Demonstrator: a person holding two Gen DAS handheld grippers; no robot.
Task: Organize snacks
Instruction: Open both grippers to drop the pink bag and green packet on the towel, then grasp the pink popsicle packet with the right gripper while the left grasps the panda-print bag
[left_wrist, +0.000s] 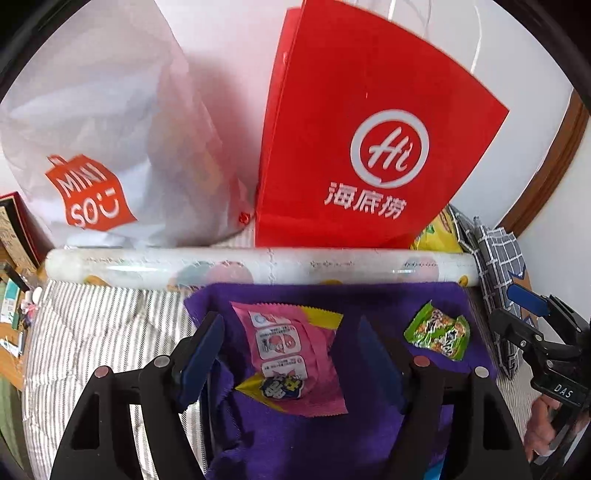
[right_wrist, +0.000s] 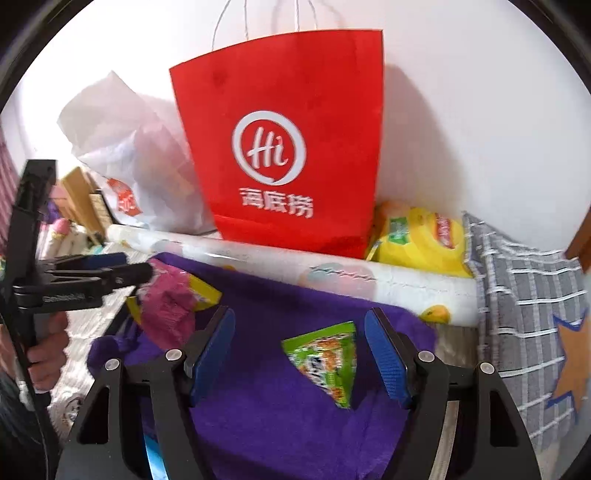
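A pink snack packet (left_wrist: 291, 358) lies on a purple cloth (left_wrist: 317, 435), between the open fingers of my left gripper (left_wrist: 288, 332), which hovers just over it. A small green snack packet (left_wrist: 437, 332) lies to its right on the same cloth. In the right wrist view the green packet (right_wrist: 325, 362) sits between the open fingers of my right gripper (right_wrist: 299, 336). The pink packet (right_wrist: 170, 310) and the left gripper (right_wrist: 107, 273) show at the left there. The right gripper (left_wrist: 535, 306) shows at the right edge of the left wrist view.
A red paper bag (left_wrist: 354, 147) and a white Miniso bag (left_wrist: 96, 158) stand against the wall behind a long white roll (left_wrist: 258, 266). A yellow pack (right_wrist: 421, 240) and a grey checked cloth (right_wrist: 524, 295) lie at the right. Striped bedding (left_wrist: 96, 332) lies at the left.
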